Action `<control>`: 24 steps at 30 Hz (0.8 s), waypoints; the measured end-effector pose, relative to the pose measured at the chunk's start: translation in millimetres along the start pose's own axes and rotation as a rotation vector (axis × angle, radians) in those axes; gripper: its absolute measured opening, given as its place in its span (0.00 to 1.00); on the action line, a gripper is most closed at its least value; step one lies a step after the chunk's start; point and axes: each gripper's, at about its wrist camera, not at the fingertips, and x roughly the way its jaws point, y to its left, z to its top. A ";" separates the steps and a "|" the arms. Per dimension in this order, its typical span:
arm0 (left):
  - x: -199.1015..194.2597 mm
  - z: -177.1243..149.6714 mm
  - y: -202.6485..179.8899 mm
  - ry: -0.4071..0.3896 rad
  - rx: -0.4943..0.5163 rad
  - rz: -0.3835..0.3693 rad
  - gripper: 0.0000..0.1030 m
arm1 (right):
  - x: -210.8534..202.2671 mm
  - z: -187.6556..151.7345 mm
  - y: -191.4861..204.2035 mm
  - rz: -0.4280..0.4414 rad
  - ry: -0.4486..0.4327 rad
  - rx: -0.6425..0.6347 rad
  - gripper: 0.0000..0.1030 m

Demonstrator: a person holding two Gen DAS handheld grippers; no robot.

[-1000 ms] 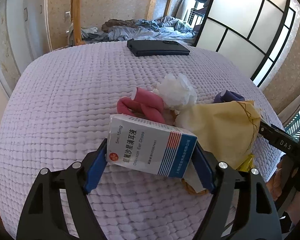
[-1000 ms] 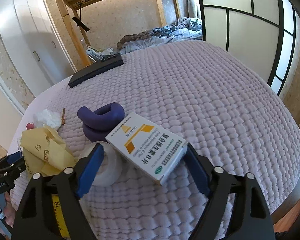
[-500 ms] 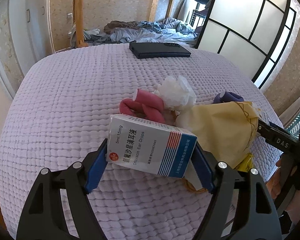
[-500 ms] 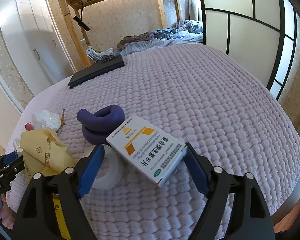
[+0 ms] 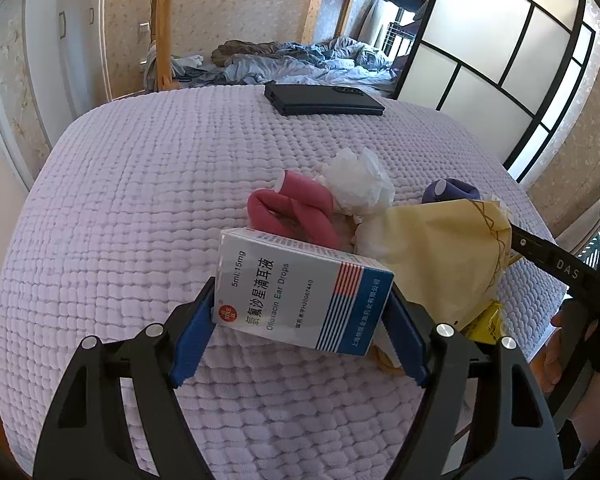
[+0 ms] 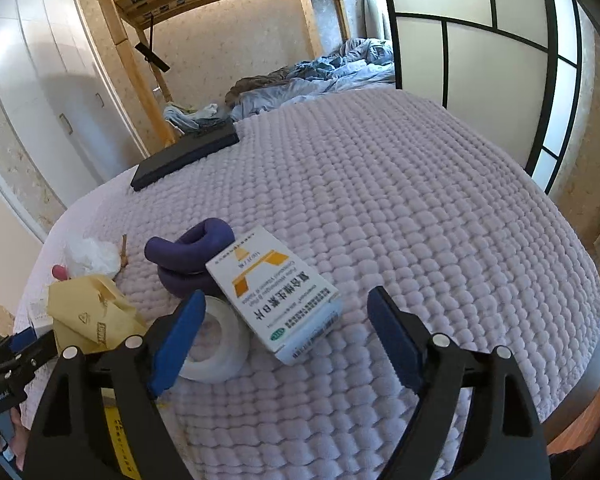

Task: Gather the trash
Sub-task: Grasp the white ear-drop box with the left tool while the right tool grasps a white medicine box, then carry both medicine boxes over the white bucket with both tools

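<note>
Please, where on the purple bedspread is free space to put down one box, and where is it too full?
Free: the wide bedspread right of the yellow-marked box, and between the black case and the white tissue. Crowded: around the pink roll, yellow bag, purple roll and tape roll.

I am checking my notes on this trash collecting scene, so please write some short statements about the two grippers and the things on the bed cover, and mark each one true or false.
1. The left gripper holds the ear drops box between its jaws. True.
2. The right gripper is clamped on the yellow-marked white box. False: its jaws stand open, and the box lies on the bed cover with a clear gap to the right jaw.
3. A white tape roll lies beside the yellow-marked white box. True.
4. The purple foam roll lies on top of the black flat case. False: the case lies far off, near the far edge of the cover.
5. The crumpled white tissue touches the pink foam roll. True.
</note>
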 end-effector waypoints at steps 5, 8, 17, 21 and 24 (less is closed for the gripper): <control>-1.4 0.6 -1.0 0.000 0.004 0.003 0.76 | 6.6 4.9 8.0 -0.016 -0.009 -0.054 0.77; -1.3 0.8 -0.7 0.001 0.004 0.002 0.76 | 11.0 5.6 6.3 0.015 0.018 -0.084 0.58; -5.9 -1.0 -1.5 0.002 -0.003 -0.007 0.76 | -5.7 13.8 -9.1 0.104 0.003 -0.082 0.42; -10.9 -1.9 -3.2 0.002 -0.012 -0.008 0.76 | -17.6 13.5 -11.6 0.144 0.005 -0.092 0.38; -15.7 -3.7 -1.2 0.000 -0.035 -0.010 0.76 | -26.8 9.1 -15.2 0.175 0.015 -0.087 0.38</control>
